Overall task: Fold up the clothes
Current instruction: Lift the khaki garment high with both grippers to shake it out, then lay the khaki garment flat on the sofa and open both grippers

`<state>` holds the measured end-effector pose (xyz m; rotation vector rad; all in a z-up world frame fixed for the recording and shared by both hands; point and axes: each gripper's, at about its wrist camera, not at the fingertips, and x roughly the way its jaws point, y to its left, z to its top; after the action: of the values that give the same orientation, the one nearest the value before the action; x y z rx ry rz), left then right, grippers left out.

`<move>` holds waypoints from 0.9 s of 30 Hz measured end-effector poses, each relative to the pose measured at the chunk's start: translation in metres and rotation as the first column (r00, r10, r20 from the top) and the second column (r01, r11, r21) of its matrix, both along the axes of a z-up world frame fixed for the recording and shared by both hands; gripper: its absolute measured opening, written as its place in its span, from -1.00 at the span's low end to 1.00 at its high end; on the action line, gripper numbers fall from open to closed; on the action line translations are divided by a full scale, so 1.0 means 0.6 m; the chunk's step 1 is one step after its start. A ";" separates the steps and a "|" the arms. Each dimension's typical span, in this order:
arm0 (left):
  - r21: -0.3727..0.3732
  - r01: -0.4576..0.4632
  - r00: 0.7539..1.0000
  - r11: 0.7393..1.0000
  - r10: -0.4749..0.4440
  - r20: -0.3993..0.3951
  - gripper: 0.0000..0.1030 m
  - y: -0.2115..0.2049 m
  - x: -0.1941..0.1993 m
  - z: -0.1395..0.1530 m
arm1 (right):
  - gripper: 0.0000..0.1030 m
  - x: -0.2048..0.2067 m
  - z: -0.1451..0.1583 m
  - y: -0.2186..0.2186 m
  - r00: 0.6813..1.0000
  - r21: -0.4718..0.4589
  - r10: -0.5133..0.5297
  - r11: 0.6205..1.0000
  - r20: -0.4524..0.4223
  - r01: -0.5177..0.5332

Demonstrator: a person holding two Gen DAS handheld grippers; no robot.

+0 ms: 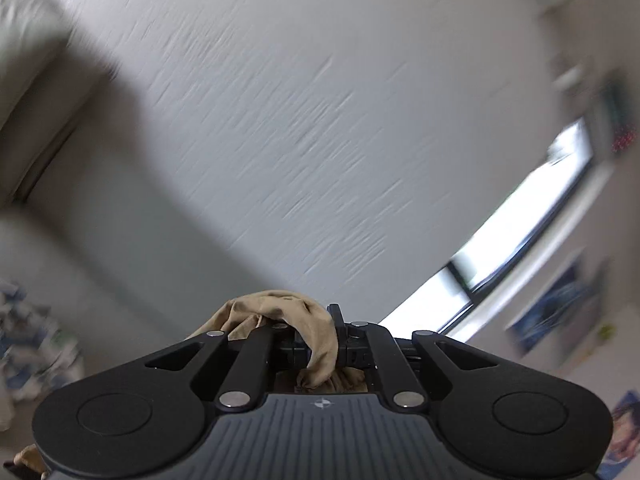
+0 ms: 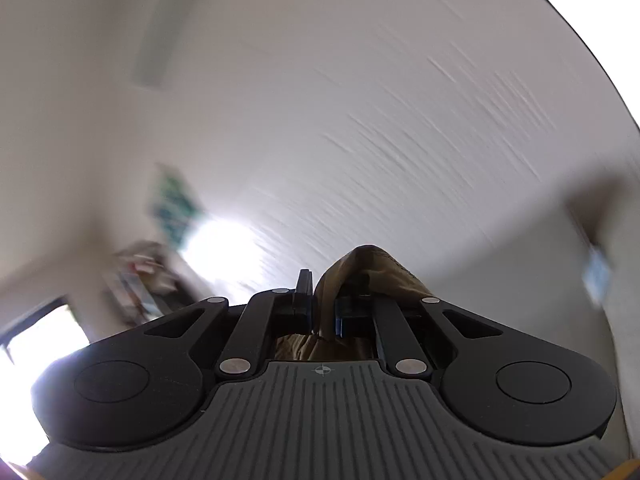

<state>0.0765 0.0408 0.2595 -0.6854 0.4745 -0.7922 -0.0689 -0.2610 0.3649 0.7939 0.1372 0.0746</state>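
Both cameras point up at the ceiling and the views are motion-blurred. My left gripper (image 1: 320,340) is shut on a fold of tan cloth (image 1: 276,312) that bunches over the fingers and hangs down behind them. My right gripper (image 2: 322,312) is shut on tan cloth (image 2: 372,268) too, which drapes over the right finger. The rest of the garment hangs below, out of view.
A white textured ceiling (image 1: 300,120) fills both views. A bright window (image 1: 520,220) and posters are at the right of the left wrist view. A patterned fabric pile (image 1: 28,344) sits at its left edge. A window (image 2: 40,344) and cluttered shelves (image 2: 144,276) show left in the right wrist view.
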 end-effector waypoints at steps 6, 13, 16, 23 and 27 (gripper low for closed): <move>-0.020 0.019 0.996 1.000 -0.017 0.086 -0.91 -0.027 0.038 0.040 | -0.83 0.066 0.126 -0.067 0.976 -0.175 -0.140 0.970 0.169 0.170; 0.015 0.154 0.988 0.988 -0.154 0.015 -0.89 -0.008 0.001 0.018 | -0.79 0.034 0.126 -0.062 0.995 -0.127 -0.085 0.988 0.046 0.090; 0.131 0.187 0.976 0.974 -0.168 -0.141 -0.89 -0.037 0.016 -0.085 | -0.78 0.026 0.020 -0.089 0.991 -0.041 -0.065 0.997 -0.121 0.061; 0.374 0.260 0.815 0.890 0.006 -0.580 -0.89 -0.134 0.087 -0.474 | -0.76 0.062 -0.405 -0.135 0.809 0.090 -0.009 0.993 -0.587 0.077; 0.429 0.267 0.740 0.863 0.102 -0.665 -0.89 -0.121 0.062 -0.603 | -0.75 0.048 -0.548 -0.160 0.652 0.127 0.021 0.985 -0.758 0.116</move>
<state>0.1139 -0.0316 -0.1025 -0.4340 1.3455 -0.4403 -0.0399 -0.3573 0.0361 0.9580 0.9310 -0.3177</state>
